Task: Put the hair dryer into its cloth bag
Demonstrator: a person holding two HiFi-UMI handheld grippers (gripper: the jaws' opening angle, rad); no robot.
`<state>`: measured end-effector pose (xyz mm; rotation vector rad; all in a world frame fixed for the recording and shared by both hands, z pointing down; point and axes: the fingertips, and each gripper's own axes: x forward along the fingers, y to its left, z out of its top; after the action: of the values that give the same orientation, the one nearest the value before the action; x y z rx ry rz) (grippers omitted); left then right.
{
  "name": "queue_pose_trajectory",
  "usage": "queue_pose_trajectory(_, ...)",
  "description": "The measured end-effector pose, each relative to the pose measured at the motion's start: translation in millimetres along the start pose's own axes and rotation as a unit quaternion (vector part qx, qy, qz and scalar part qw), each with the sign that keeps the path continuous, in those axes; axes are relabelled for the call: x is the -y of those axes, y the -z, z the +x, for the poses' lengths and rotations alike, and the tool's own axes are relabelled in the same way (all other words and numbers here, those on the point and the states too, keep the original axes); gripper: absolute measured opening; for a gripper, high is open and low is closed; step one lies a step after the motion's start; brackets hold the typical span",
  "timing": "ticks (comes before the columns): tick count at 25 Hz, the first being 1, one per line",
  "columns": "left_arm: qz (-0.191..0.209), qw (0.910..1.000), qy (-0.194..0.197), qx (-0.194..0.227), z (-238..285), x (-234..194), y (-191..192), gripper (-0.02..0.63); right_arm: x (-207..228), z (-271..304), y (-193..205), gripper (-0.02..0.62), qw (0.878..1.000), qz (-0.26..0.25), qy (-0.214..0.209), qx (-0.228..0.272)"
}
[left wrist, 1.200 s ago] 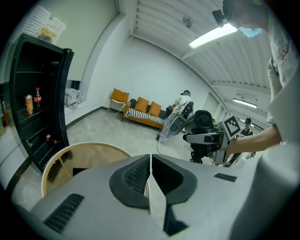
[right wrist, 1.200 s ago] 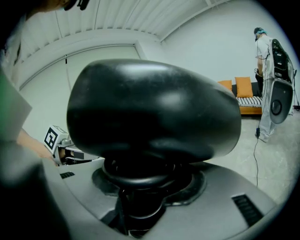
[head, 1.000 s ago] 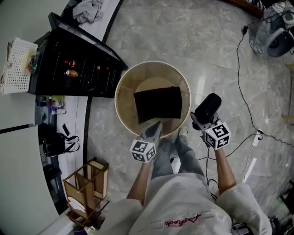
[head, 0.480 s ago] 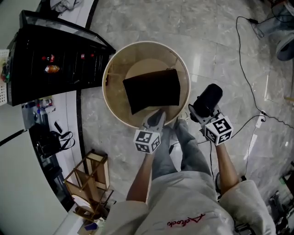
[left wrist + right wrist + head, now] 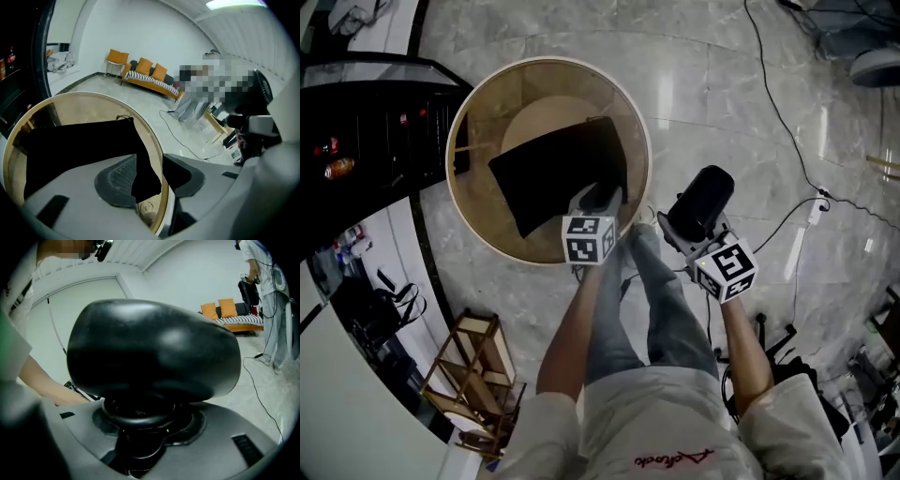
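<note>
The black cloth bag [image 5: 553,173] lies flat in a round wooden tub [image 5: 487,248] on the floor. My left gripper [image 5: 598,199] reaches over the tub's near rim at the bag's near corner. Its jaws have just been opening. In the left gripper view the bag [image 5: 79,145] has a corner hanging between the left gripper's [image 5: 152,176] spread pads, which do not press on it. My right gripper [image 5: 689,230] is to the right of the tub, shut on the black hair dryer [image 5: 701,202]. The hair dryer's [image 5: 150,348] rounded body fills the right gripper view above the right gripper [image 5: 145,427].
A black cabinet [image 5: 366,122] stands left of the tub. A wooden rack [image 5: 469,375] and a dark strap bag [image 5: 384,309] sit at the lower left. Cables [image 5: 787,122] run across the marble floor on the right. The person's legs [image 5: 647,300] are below the tub.
Both grippers have come down toward the floor. The left gripper has reached over the tub's rim to the bag's corner, and its jaws went from shut to open.
</note>
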<state>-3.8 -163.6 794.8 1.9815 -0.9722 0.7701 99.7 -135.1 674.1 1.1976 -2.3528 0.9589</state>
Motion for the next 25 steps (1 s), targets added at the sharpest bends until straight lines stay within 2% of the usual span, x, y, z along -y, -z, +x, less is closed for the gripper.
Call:
queue_pose_trajectory(6,0.047,0.9959,-0.045,-0.063,52,1,13,0.166,24,4,16,0.225,1.0,0.01,0.013,-0.006)
queue_pose_trajectory(10,0.077,0.9884,-0.086,-0.099,71,-5,22,0.164,38,1,22,0.225,1.0,0.017,0.02,-0.003)
queue_pose_trajectory(13,0.096,0.9828,-0.1,-0.122,76,-7,28,0.164,43,-1,24,0.225,0.999,0.021,0.026,-0.001)
queue_pose_trajectory(15,0.096,0.9821,-0.107,-0.122,75,-9,27,0.162,45,-1,24,0.225,0.999,0.023,0.026,0.001)
queue_pose_trajectory(18,0.096,0.9826,-0.111,-0.115,74,-7,23,0.114,49,-2,25,0.225,0.999,0.026,0.026,0.002)
queue_pose_trajectory(22,0.09,0.9844,-0.103,-0.11,71,-10,23,0.051,47,2,25,0.225,0.999,0.03,0.022,0.001)
queue_pose_trajectory(25,0.086,0.9865,-0.092,-0.105,72,-8,21,0.04,45,5,27,0.225,0.999,0.028,0.016,-0.001)
